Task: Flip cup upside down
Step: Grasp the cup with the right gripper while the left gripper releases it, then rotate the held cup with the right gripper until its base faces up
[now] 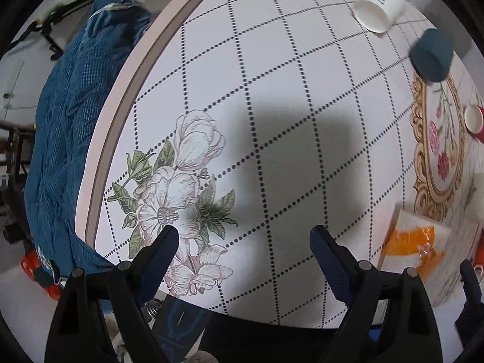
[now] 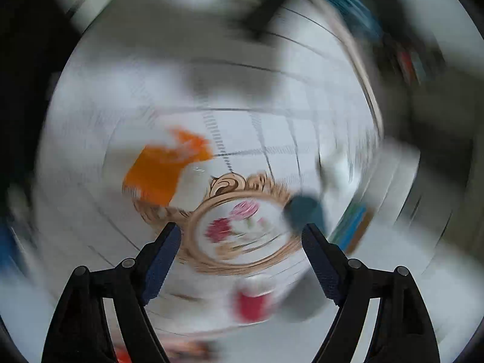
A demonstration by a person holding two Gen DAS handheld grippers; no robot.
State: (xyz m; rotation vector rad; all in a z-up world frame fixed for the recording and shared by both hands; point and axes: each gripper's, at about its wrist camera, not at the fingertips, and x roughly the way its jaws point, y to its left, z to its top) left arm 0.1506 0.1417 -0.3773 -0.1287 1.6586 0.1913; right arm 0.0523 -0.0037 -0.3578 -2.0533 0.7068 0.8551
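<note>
Fingers (image 1: 168,252) spread; white cup (image 1: 379,4) tipped.

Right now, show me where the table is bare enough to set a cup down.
The widest bare patch is the dotted grid of the table, between the flower print, the white cup and the teal cup. It is crowded toward the orange packet and red cup.

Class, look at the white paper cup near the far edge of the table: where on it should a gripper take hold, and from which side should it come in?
Probably grip the white paper cup across its side wall, about mid-height. It seems tipped, its open mouth facing the left wrist camera, so the wall is the reachable part. Come from above, one finger on each side. The left gripper is open and empty.
</note>
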